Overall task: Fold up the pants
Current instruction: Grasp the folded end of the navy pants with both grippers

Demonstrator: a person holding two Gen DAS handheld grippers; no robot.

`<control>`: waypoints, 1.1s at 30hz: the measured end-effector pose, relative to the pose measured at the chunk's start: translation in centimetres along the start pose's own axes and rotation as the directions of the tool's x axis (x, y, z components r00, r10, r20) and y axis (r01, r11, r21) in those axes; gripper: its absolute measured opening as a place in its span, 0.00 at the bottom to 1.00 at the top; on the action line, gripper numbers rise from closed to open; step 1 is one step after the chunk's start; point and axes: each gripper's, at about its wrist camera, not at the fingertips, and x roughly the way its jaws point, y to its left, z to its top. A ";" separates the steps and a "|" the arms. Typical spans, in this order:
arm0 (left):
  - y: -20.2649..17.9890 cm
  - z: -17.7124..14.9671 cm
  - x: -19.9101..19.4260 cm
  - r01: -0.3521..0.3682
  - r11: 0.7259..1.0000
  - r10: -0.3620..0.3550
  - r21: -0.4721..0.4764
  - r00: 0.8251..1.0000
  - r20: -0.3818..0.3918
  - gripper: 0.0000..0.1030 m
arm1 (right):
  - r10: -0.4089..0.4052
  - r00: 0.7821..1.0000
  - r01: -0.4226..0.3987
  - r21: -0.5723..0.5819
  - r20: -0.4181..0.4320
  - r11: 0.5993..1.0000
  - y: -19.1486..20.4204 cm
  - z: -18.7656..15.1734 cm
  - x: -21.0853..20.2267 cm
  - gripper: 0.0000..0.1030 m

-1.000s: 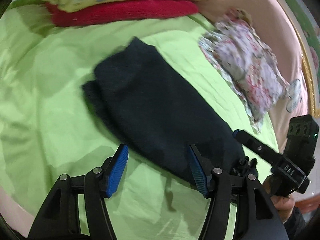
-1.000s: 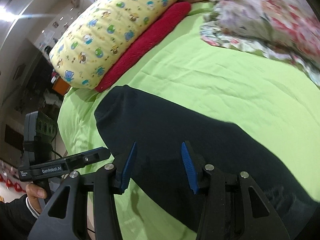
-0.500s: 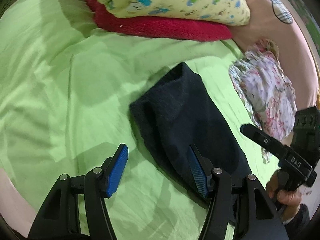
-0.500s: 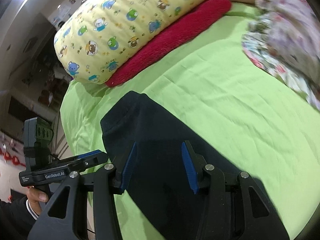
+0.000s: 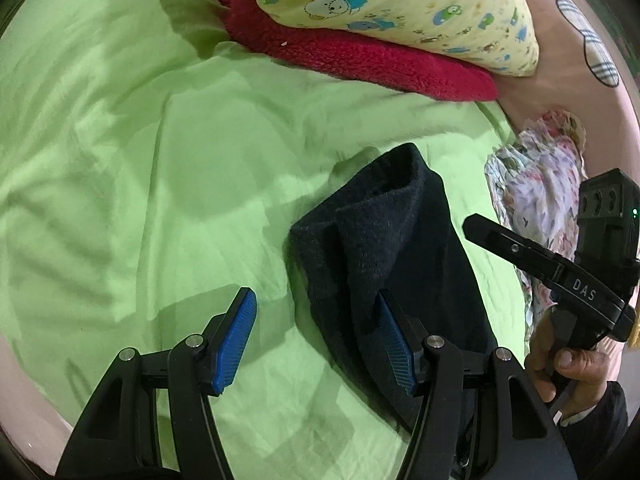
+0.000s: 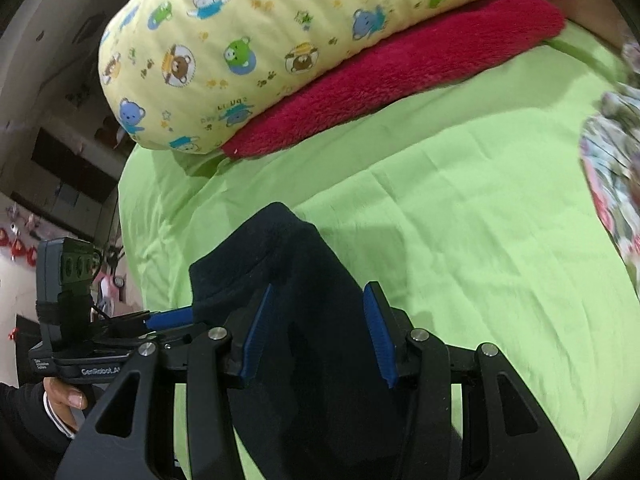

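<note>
Dark navy pants (image 5: 384, 248) lie folded in a long strip on the green bedsheet (image 5: 160, 184). My left gripper (image 5: 316, 340) is open above the strip's near left edge, its right pad over the cloth, holding nothing. My right gripper (image 6: 318, 332) is open over the pants (image 6: 304, 280), with the cloth showing between and below its blue pads (image 6: 256, 328). Whether the pads touch the cloth I cannot tell. The other hand-held gripper shows at the right in the left wrist view (image 5: 568, 280) and at the left in the right wrist view (image 6: 80, 340).
A yellow cartoon-print pillow (image 6: 280, 36) rests on a red fleece blanket (image 6: 400, 76) at the head of the bed. A floral garment (image 5: 536, 192) lies to the right beside a pink bed edge (image 5: 572, 76). Room furniture shows at the far left (image 6: 48, 152).
Both grippers have pulled back toward the near end of the pants, so the far folded end now sits closer in view and more pillow shows. Both stay open.
</note>
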 end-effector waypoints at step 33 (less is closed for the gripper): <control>-2.9 0.9 1.7 0.011 1.000 -0.010 -0.028 0.999 0.038 0.20 | 0.128 0.967 -0.160 -0.136 -0.218 0.978 0.6 2.9 5.2 0.26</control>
